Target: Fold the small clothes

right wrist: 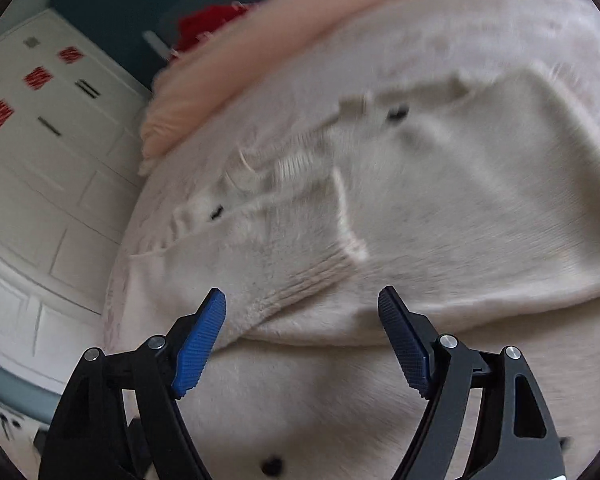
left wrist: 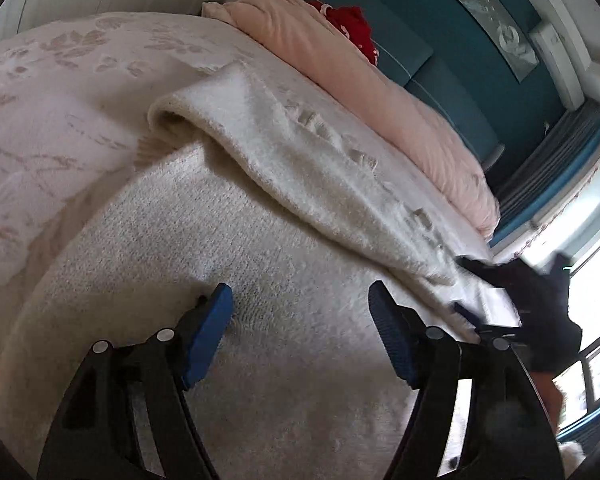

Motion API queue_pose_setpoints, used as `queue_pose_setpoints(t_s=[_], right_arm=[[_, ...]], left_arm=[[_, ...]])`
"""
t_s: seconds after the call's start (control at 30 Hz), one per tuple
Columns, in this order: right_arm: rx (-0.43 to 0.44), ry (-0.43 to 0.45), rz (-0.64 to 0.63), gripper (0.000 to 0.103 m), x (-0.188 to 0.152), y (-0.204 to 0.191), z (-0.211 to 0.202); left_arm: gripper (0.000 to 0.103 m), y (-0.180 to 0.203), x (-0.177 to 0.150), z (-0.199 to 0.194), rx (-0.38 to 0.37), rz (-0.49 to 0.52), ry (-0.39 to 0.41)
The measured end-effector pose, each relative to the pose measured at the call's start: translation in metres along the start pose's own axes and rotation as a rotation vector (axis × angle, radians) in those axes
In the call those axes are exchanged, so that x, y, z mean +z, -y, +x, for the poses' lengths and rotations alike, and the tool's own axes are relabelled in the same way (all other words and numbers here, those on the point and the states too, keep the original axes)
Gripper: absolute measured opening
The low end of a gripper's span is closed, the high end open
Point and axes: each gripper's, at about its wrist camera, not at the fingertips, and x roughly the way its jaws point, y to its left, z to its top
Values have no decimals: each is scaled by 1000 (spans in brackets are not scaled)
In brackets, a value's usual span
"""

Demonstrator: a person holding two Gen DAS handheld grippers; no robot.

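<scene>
Hovering over cream knit sweater (left wrist: 228,232) spread on the bed (left wrist: 40,92), left tool (left wrist: 300,312) w/ fingers spread, nothing pinched. Right tool (right wrist: 302,308) also spread wide, empty, just above the sweater's ribbed cuff (right wrist: 300,280). One part folded over the body. Pink blanket (left wrist: 340,72) at bed's far edge, red fabric (left wrist: 356,28) behind it. Right view blurry

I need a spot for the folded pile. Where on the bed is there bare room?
Bare floral bedspread lies left of the cream cardigan, up to the white wardrobe. It is crowded behind: the pink blanket and a red garment.
</scene>
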Motion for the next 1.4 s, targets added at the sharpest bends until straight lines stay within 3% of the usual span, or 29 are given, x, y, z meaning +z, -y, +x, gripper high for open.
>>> queue_pose_setpoints(t_s=[0.07,0.1,0.13,0.17,0.33,0.43,0.47,0.5,0.6,0.67,0.73,0.87,0.93,1.0,1.07,1.17,1.2,1.23,1.27,1.3,1.33,1.4], right_arm=[[-35,6,-15,72,-3,-10,10],[-38,9,-31,52,-3,-15,14],[-31,-5,-41,17,-3,-21,19],[-24,-12,-44,7,-3,-24,22],[49,108,-146,8,17,-71,-8],[101,152,-210,7,43,-104,-31],[121,184,-223,7,53,-113,-45],[130,211,-228,7,59,-115,-57],[144,337,-235,7,82,-110,-109],[117,371,-234,7,90,-89,-131],[13,347,-212,7,85,-43,-129],[-162,142,-54,7,53,62,-69],[-148,72,25,6,31,100,-50],[-88,107,56,6,25,104,-58],[-50,133,40,9,29,96,-66],[-80,133,22,24,34,91,-64],[-72,126,47,34,37,98,-62],[-58,121,77,35,42,101,-57],[-35,111,117,35,46,106,-53],[-29,104,130,28,50,110,-50],[-33,102,128,8,55,110,-49],[-13,162,97,7,60,100,-65]], left_arm=[[68,-7,10,-7,-41,-77,11],[69,-11,18,-9,-63,-126,14],[69,-20,27,-10,-86,-180,13],[70,-29,40,-5,-100,-250,12],[70,-67,86,27,-145,-553,-5],[67,-72,98,36,-123,-627,-7],[58,-70,102,38,-108,-630,2],[44,-67,106,38,-103,-616,21],[22,-56,120,32,-79,-542,89],[20,-49,123,38,-64,-488,70],[16,-44,120,49,-25,-429,37],[13,-44,86,71,53,-371,-35],[10,-40,76,70,70,-290,3],[10,-29,74,70,117,-162,16],[10,-26,72,70,127,-121,28],[10,-28,70,69,133,-106,47],[11,-27,69,69,137,-93,53],[11,-26,68,71,137,-90,57],[11,-26,71,72,133,-93,57],[11,-27,71,72,128,-96,57],[11,-28,71,72,124,-98,58],[11,-30,69,70,126,-94,58]])
